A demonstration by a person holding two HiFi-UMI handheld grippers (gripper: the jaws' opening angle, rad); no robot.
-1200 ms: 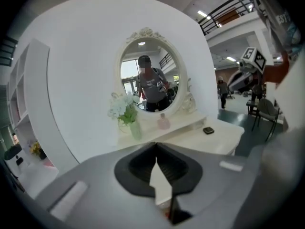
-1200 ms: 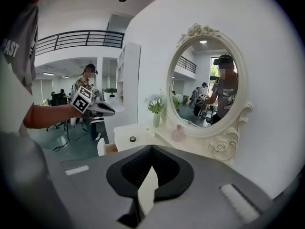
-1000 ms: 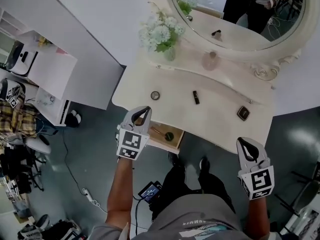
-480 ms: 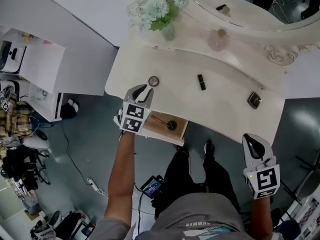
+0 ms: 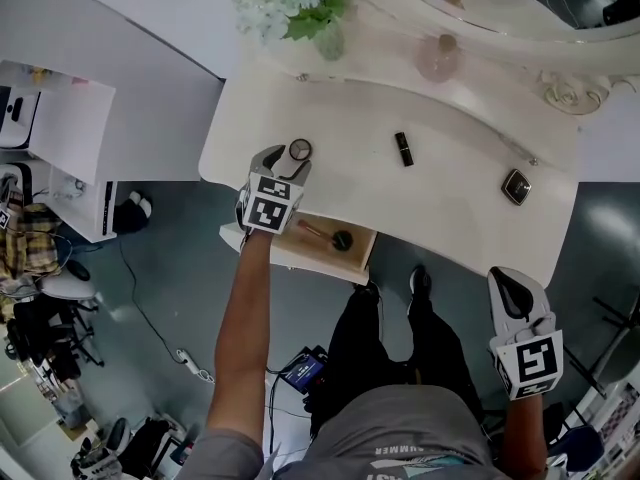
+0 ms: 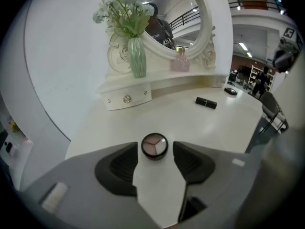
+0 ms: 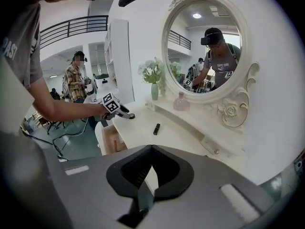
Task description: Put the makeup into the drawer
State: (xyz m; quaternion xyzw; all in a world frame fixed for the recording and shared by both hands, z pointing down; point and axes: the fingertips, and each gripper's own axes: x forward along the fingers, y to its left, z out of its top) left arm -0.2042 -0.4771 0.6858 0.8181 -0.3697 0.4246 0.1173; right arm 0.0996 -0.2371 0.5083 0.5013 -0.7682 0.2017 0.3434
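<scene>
Black-rimmed compact point(image 6: 154, 146) by the desk's point(image 5: 450, 198) left edge lies between my left gripper's point(image 5: 287, 160) jaws. They have just been spreading and aren't gripping yet, so it's the next pickup for the drawer point(image 5: 320, 255). Right gripper point(image 7: 151, 149) is clenched and empty.

left tongs point(image 5: 288, 157) | jaws just opening | round compact point(image 5: 299, 150) between | on table point(image 5: 450, 203)

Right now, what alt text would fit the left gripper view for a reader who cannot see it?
The jaws of the left gripper, which have just been opening, stand wide around a round compact lying on the white vanity top, not pressing it. Behind lie a black tube, a vase of flowers and an oval mirror.
</scene>
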